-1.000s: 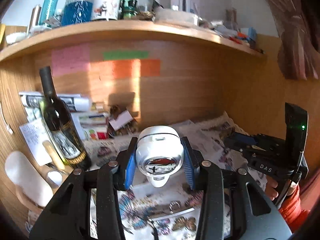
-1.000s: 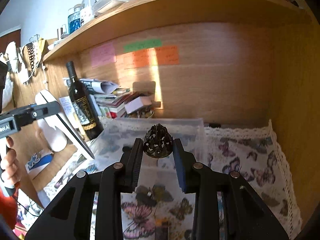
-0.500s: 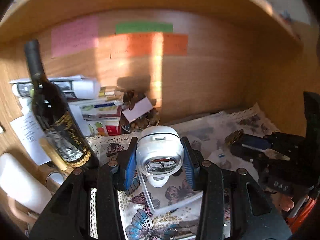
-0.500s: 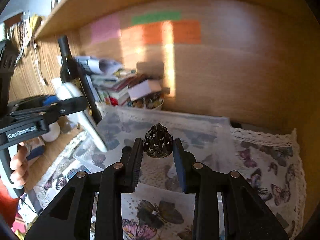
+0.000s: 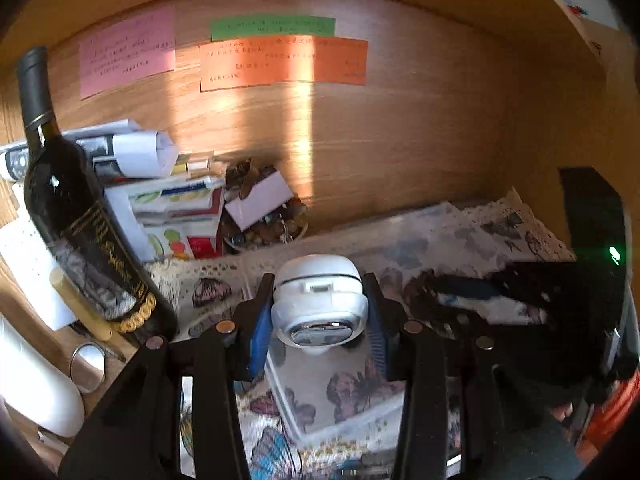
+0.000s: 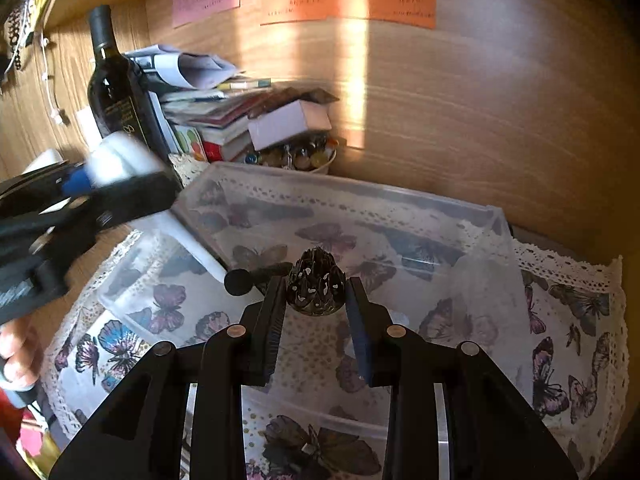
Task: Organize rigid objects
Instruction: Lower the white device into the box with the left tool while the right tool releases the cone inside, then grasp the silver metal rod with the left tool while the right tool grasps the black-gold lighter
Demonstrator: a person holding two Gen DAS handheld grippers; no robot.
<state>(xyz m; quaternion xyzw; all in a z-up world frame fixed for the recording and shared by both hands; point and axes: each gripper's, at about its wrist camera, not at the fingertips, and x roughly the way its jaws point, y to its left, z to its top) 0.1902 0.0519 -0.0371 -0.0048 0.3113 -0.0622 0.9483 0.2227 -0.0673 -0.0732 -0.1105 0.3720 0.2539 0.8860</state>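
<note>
My left gripper [image 5: 318,322] is shut on a white rounded plastic device [image 5: 319,300] with a shiny face, held above a clear plastic bin [image 5: 340,412]. My right gripper [image 6: 316,300] is shut on a small black spiky cone-shaped ornament [image 6: 316,288], held over the same clear bin [image 6: 360,200], which sits on a butterfly-print cloth [image 6: 568,360]. The left gripper also shows blurred at the left of the right wrist view [image 6: 80,208], with the white device [image 6: 116,160] in it. The right gripper shows dark at the right of the left wrist view [image 5: 500,300].
A dark wine bottle [image 5: 76,216] stands at the left by stacked books and papers [image 5: 160,200]. A bowl of small beads with a white box [image 5: 264,216] sits against the wooden back wall. Coloured notes [image 5: 280,60] hang on the wall. A shelf runs overhead.
Both grippers have moved forward and down into the nook, over the clear bin. The left gripper has come closer to the right one. Both holds are unchanged.
</note>
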